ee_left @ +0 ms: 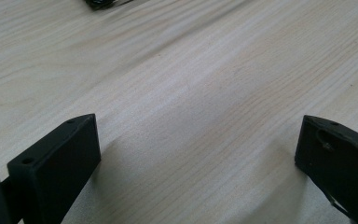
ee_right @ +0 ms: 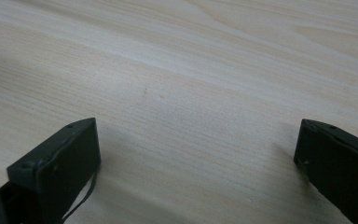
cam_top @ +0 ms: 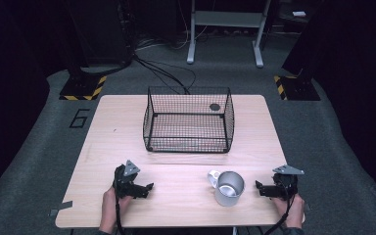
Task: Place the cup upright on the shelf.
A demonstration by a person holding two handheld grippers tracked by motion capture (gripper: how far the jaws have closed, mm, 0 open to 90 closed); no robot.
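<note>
Metal mug (cam_top: 229, 188) stands lower right of centre on the worktop (cam_top: 127, 142), handle toward upper left | right gripper (cam_top: 262, 188) beside it, jaws spread, empty | left gripper (cam_top: 148, 188) spread, idle | rim is best pinched before lifting toward wire basket (cam_top: 188, 120).

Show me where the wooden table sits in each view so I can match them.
High view: the table spans the middle, with the basket far and the mug near.
Left gripper view: it lies under the open left gripper.
Right gripper view: it lies under the open right gripper.
Shared landmark: the table's pale wood grain.
</note>
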